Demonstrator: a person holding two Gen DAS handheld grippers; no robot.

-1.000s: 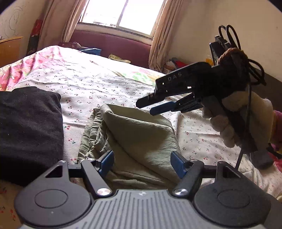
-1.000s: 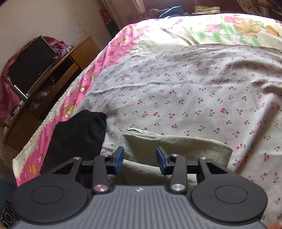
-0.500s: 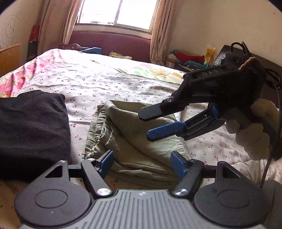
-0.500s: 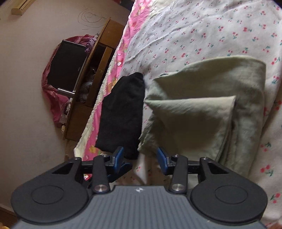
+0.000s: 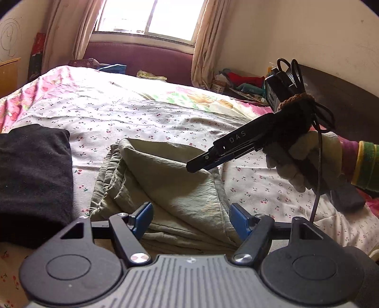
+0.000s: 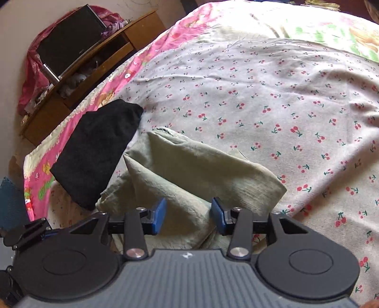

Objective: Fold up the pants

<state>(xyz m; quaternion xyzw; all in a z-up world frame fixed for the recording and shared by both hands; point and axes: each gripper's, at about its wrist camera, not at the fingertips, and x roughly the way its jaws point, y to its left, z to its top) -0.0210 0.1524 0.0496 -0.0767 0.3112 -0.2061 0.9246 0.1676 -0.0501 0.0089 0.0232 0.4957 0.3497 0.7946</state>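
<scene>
Bedroom with cherry-print bedsheet spreading across the bed, bordered in pink at the left edge; bright window and beige curtains standing at the far wall, maroon bench running below the sill.

Olive-green pants lying folded into a compact bundle on the near middle of the sheet, top layer forming a diagonal flap. Black folded garment lying just to the left, touching or nearly touching the bundle's left edge.

Left gripper hovering at the near edge of the pants, blue pads spread wide apart with the cloth showing between them, nothing pinched.

Right gripper reaching in from the right above the pants, held by a gloved hand with a striped cuff; in the left wrist view, seen side-on with fingers overlapping; in its own view, pads standing parted over the bundle's near right portion, gripping nothing. Contact with the cloth impossible to tell.

Small woven basket sitting at the far right beside the curtain, contents too small to tell; heap of coloured clothes piling next to it. Wooden cabinet standing far left off the bed, open shelf holding jumbled grey items, not identifiable; dark box resting on top against red cloth.
</scene>
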